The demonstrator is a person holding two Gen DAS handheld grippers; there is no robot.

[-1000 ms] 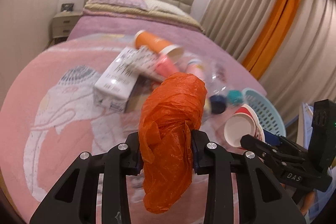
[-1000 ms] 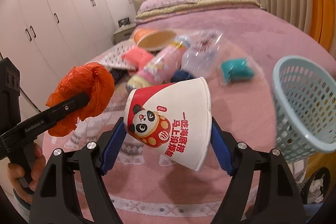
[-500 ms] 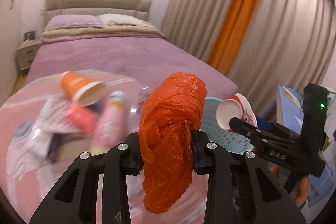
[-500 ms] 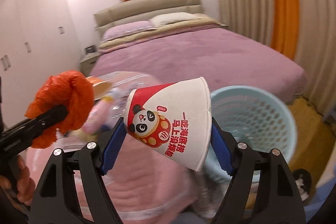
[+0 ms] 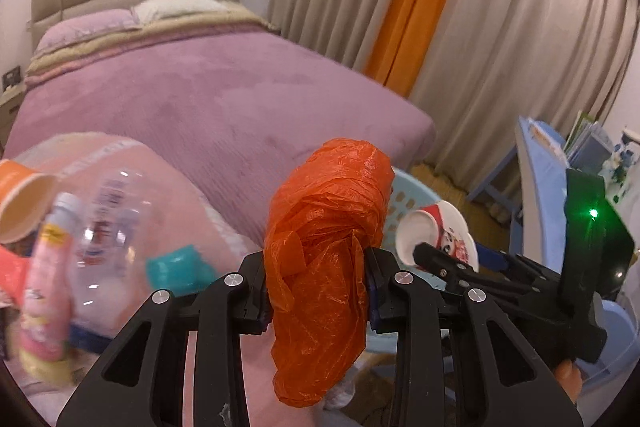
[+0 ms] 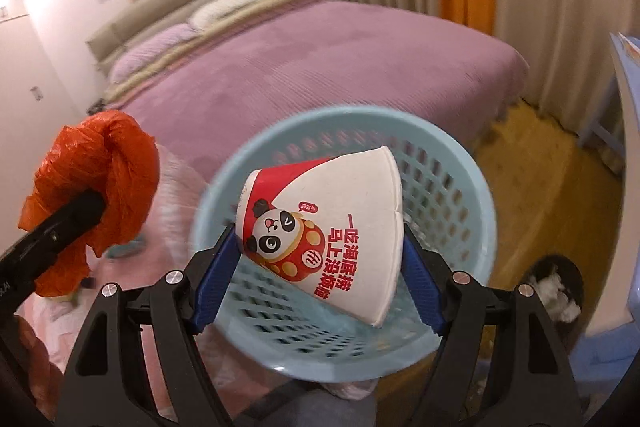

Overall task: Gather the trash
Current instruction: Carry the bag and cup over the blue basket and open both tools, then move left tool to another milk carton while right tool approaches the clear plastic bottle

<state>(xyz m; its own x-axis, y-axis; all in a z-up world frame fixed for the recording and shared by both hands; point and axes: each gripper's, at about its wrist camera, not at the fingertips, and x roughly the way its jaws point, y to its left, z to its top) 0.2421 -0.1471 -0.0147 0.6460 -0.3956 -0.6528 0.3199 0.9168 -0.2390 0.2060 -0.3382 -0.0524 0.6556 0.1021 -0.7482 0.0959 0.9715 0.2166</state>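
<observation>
Orange bag (image 5: 326,259) – thin crinkled plastic, slight sheen. Cup (image 6: 332,239) – smooth matt paper, printed. Basket (image 6: 452,187) – pale blue perforated plastic, glossy. Bedspread (image 5: 224,95) – mauve ribbed cloth, matt. Bottle (image 5: 108,227) clear plastic. Curtains (image 5: 520,39) cloth.

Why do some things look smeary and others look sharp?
Left wrist view: the crumpled orange plastic bag in the jaws is sharp, the clear plastic bottle smeared. Right wrist view: the white panda paper cup is crisp, the light blue plastic basket blurred.
</observation>
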